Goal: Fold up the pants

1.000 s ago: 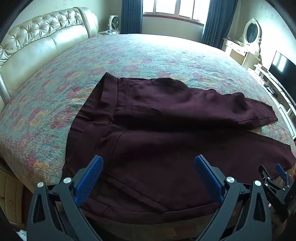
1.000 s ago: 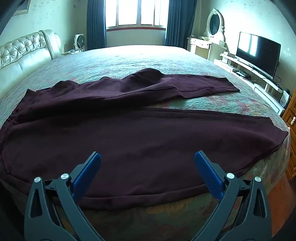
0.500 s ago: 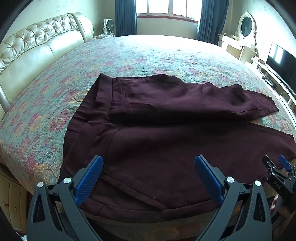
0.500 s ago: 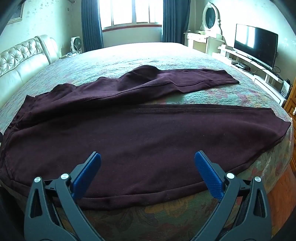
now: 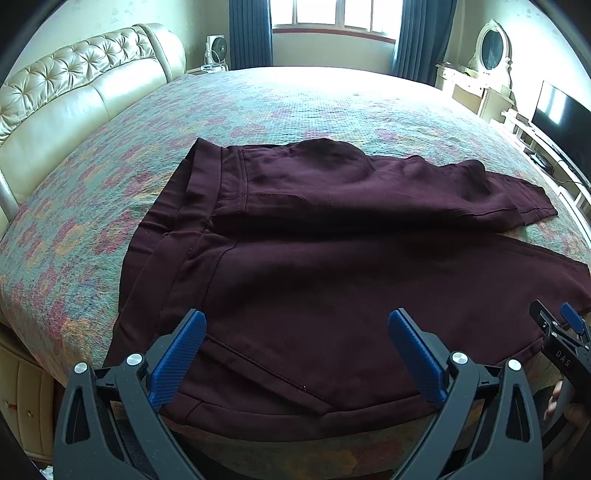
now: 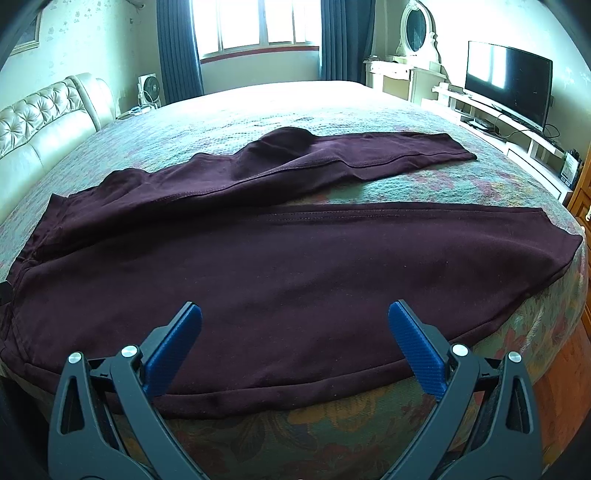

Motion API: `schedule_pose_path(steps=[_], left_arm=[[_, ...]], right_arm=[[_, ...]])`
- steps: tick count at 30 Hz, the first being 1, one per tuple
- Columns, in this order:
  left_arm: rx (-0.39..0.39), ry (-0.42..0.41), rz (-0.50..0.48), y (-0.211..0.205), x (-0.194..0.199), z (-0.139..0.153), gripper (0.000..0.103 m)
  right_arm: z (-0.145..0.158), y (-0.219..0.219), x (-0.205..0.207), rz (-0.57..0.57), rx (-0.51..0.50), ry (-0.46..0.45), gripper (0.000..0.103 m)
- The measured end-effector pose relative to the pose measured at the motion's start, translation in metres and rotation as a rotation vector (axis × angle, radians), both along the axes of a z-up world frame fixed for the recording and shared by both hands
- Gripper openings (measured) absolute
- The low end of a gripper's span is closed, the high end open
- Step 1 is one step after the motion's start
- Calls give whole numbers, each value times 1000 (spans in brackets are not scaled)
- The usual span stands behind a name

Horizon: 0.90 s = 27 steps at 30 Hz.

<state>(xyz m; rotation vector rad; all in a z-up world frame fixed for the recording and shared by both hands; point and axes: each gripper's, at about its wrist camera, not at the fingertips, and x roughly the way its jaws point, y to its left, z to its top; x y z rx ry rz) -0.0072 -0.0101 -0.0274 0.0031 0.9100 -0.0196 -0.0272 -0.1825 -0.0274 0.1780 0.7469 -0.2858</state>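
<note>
Dark maroon pants (image 5: 314,273) lie spread on the bed, waistband at the left, both legs running right. The far leg (image 6: 332,155) is rumpled and angles away; the near leg (image 6: 295,266) lies flat along the bed's front edge. My left gripper (image 5: 295,332) is open and empty, hovering over the seat area near the waist. My right gripper (image 6: 295,325) is open and empty above the near leg's lower hem side. The right gripper also shows at the right edge of the left wrist view (image 5: 561,332).
The bed (image 5: 295,107) has a floral quilt. A tufted cream headboard (image 5: 66,88) is on the left. A TV (image 6: 509,85) on a low stand and a vanity with an oval mirror (image 6: 415,29) stand on the right. The wooden floor (image 6: 569,369) lies below the bed's corner.
Both grippers have drawn back and risen slightly, so the pants sit lower and farther in view. Both stay open. The pants have not moved.
</note>
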Motion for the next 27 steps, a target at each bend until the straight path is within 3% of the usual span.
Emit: schedule_pose_path(steps=[27], left_arm=[[-1, 25, 6, 1, 1, -13, 99]], right_arm=[[2, 2, 2, 25, 14, -3, 101]])
